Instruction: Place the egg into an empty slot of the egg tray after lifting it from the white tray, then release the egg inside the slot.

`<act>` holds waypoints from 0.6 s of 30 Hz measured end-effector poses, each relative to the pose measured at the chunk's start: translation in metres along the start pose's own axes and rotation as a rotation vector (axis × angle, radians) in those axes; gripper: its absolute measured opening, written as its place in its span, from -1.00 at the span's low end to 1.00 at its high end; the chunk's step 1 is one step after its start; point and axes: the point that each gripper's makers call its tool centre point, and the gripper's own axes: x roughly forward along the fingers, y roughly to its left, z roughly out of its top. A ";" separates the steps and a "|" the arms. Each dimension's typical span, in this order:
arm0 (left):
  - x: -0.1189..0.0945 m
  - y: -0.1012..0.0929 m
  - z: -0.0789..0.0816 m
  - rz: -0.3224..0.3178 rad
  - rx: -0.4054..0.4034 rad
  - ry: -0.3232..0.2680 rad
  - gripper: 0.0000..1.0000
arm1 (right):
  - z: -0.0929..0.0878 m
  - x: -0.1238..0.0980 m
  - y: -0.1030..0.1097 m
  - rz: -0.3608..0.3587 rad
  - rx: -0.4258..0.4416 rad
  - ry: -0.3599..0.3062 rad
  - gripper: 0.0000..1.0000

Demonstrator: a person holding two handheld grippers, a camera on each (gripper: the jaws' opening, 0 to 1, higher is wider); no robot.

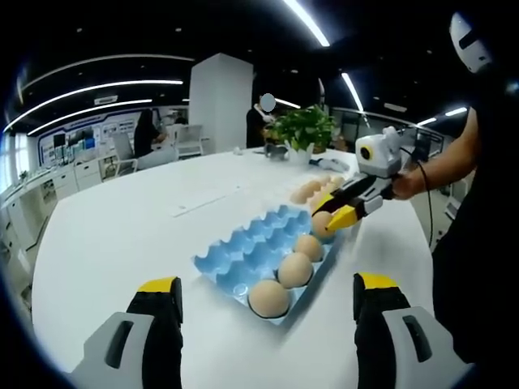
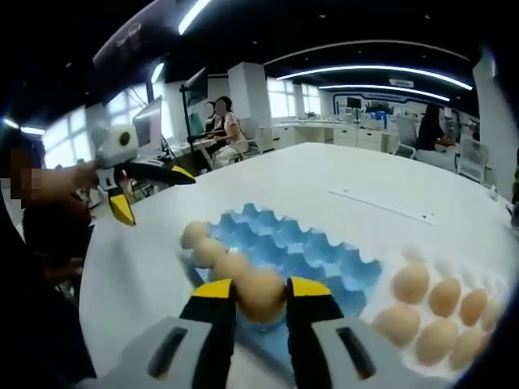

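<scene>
1. Right gripper (image 2: 260, 298): jaws closed on an egg (image 2: 261, 297), held over the near edge of the blue egg tray (image 2: 324, 258), next to the row of three eggs (image 2: 209, 251) already seated there
2. Left gripper (image 1: 268, 296): jaws spread wide with nothing between them, hovering above the white table (image 1: 122, 235) short of the tray
3. White tray (image 2: 495, 296): lies just beside the blue tray, carrying the remaining eggs (image 2: 438, 312)

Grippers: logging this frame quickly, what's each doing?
Left gripper: open, empty.
Right gripper: shut on an egg over the blue egg tray.
</scene>
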 end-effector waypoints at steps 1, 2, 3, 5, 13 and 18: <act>0.000 0.000 0.000 0.000 0.000 -0.001 0.74 | -0.001 0.001 0.000 0.003 -0.001 0.003 -0.53; 0.000 0.000 0.000 0.000 0.001 0.000 0.74 | -0.002 0.002 0.000 0.007 0.004 0.007 -0.53; 0.000 0.000 0.000 0.000 0.003 0.001 0.74 | -0.003 0.002 -0.001 0.007 0.002 0.008 -0.53; 0.001 0.000 0.000 -0.002 0.004 0.002 0.74 | -0.006 0.003 -0.001 0.014 0.007 0.015 -0.53; 0.002 -0.001 0.001 -0.007 0.002 0.000 0.74 | -0.011 0.005 -0.002 0.018 0.002 0.024 -0.53; 0.002 -0.001 0.000 -0.007 0.002 0.004 0.73 | -0.014 0.006 -0.002 0.021 0.002 0.032 -0.53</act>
